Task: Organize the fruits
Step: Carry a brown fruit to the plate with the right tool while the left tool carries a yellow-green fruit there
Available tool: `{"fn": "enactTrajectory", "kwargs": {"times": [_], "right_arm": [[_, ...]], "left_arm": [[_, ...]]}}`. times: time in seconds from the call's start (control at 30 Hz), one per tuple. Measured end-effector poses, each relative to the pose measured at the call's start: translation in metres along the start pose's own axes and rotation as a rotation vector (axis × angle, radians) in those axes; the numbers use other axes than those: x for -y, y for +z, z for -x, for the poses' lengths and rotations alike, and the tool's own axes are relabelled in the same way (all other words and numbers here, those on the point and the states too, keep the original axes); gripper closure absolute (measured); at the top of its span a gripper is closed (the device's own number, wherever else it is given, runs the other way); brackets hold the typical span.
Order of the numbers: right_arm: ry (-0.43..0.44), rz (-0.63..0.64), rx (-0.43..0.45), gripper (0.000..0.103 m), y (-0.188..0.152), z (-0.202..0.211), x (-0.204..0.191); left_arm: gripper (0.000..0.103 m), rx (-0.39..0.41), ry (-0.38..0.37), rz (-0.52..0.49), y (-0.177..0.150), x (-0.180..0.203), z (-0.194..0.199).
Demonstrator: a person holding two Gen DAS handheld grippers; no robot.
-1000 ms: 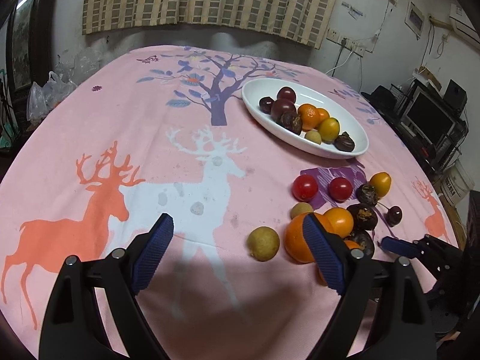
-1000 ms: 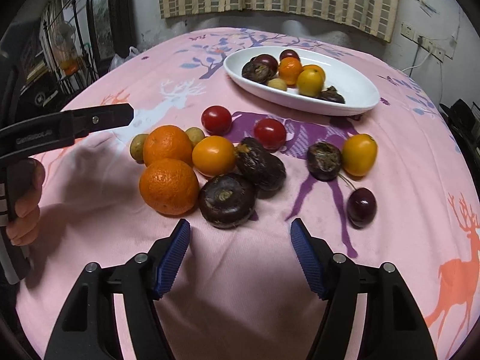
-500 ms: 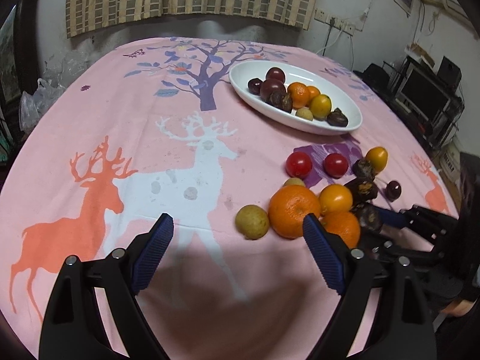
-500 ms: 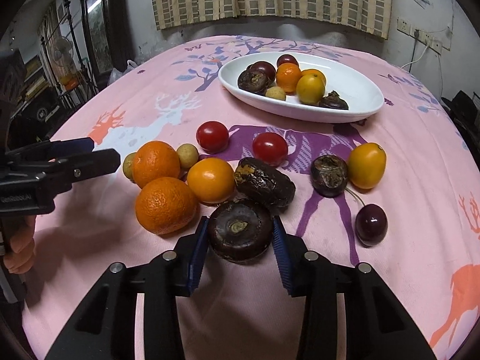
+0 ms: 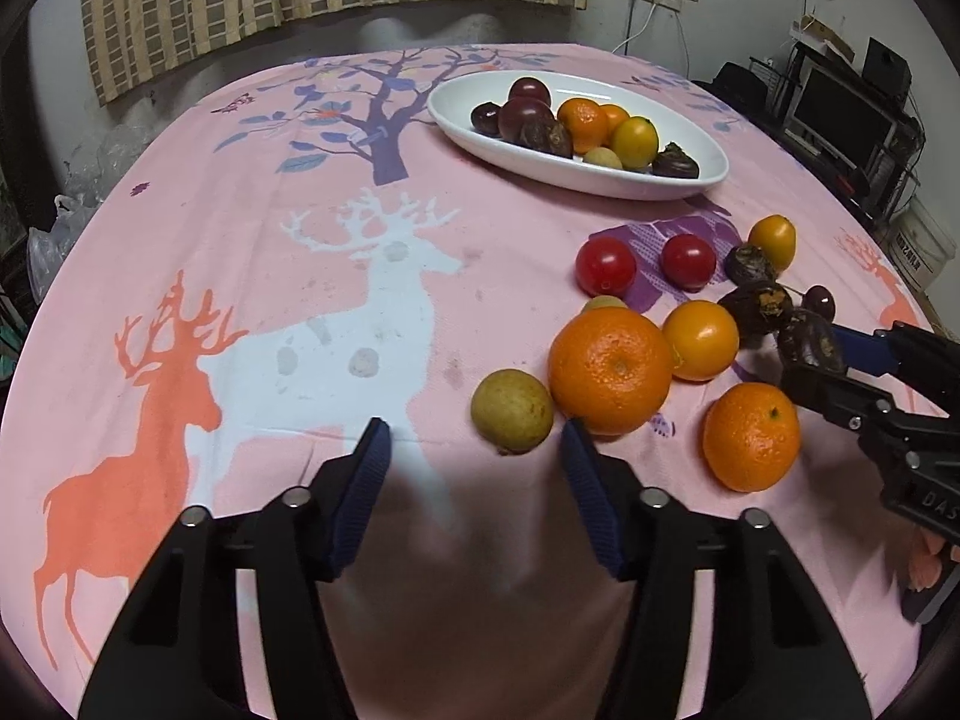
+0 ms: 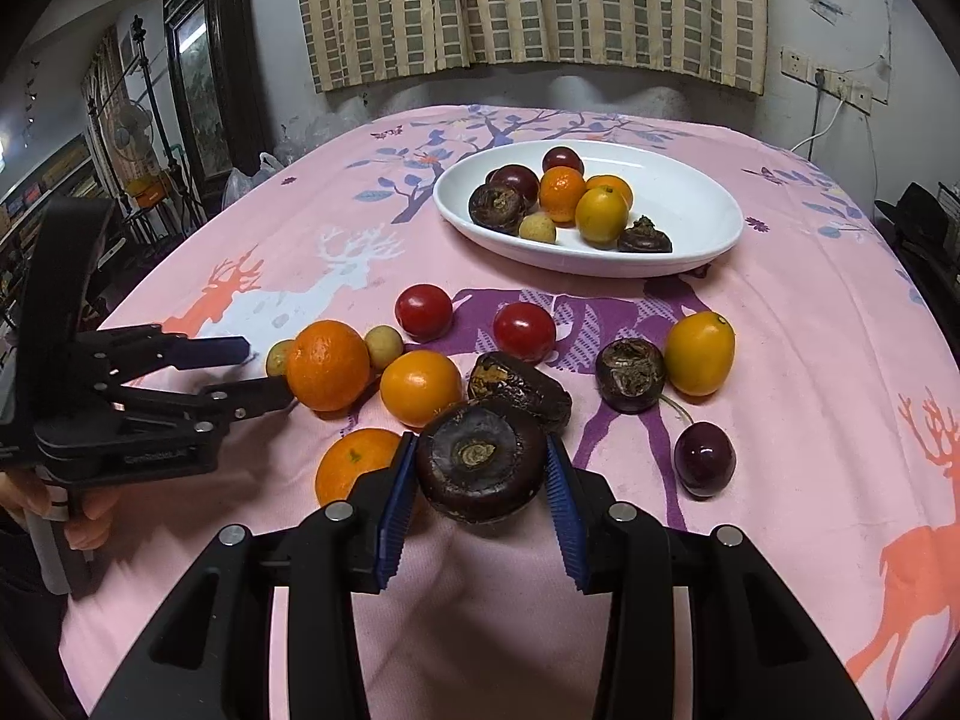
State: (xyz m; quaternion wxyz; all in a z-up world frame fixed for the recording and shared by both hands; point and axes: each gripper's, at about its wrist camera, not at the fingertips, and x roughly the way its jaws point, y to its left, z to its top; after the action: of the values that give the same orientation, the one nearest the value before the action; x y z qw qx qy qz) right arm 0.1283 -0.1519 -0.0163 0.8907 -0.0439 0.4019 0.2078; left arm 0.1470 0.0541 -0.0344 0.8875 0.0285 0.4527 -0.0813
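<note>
The right hand-held gripper [image 6: 480, 474] clamped a round, wrinkled dark fruit [image 6: 480, 462] between ribbed blue pads; the left hand-held gripper [image 5: 474, 480] gaped open before a dimpled orange [image 5: 609, 369].

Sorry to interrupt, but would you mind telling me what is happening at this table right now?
A person is sorting fruit with a hand-held claw in each hand. The right claw is closed on a dark round fruit from the loose pile on the pink tablecloth. The left claw is open, just short of a small yellow-green fruit beside a large orange. The white oval dish farther back already holds several fruits.
</note>
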Motion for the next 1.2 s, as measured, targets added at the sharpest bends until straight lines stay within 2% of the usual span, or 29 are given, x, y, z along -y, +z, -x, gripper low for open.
{"fn": "enactTrajectory", "kwargs": {"times": [0.1,0.13,0.3,0.4,0.53,0.6,0.77,1.0,1.2], "right_arm": [[0.001,-0.002,0.001,0.061,0.000,0.000,0.000],[0.000,-0.001,0.002,0.061,-0.001,0.000,0.000],[0.002,-0.006,0.007,0.061,0.000,0.002,0.001],[0.009,-0.024,0.028,0.061,0.001,0.007,0.003],[0.046,-0.066,0.098,0.061,0.006,0.020,0.010],[0.036,-0.087,0.132,0.061,0.013,0.027,0.013],[0.009,-0.113,0.173,0.061,0.039,0.032,0.022],[-0.039,-0.115,0.182,0.061,0.086,0.004,0.042],[-0.048,-0.150,0.110,0.061,0.097,-0.042,0.065]], "left_arm": [[0.064,0.015,0.007,-0.022,0.003,0.005,-0.006],[0.074,0.024,-0.001,-0.021,0.004,0.007,-0.007],[0.075,0.042,0.011,-0.058,0.005,0.015,-0.007],[0.075,0.043,-0.021,0.001,0.007,0.007,-0.002],[0.075,0.105,-0.049,0.063,0.013,0.002,0.021],[0.075,0.138,-0.066,0.070,0.022,0.006,0.034],[0.075,0.152,-0.084,0.027,0.058,0.026,0.039],[0.075,0.126,-0.080,0.075,0.120,0.041,-0.002],[0.075,0.076,-0.077,0.132,0.155,0.039,-0.047]]}}
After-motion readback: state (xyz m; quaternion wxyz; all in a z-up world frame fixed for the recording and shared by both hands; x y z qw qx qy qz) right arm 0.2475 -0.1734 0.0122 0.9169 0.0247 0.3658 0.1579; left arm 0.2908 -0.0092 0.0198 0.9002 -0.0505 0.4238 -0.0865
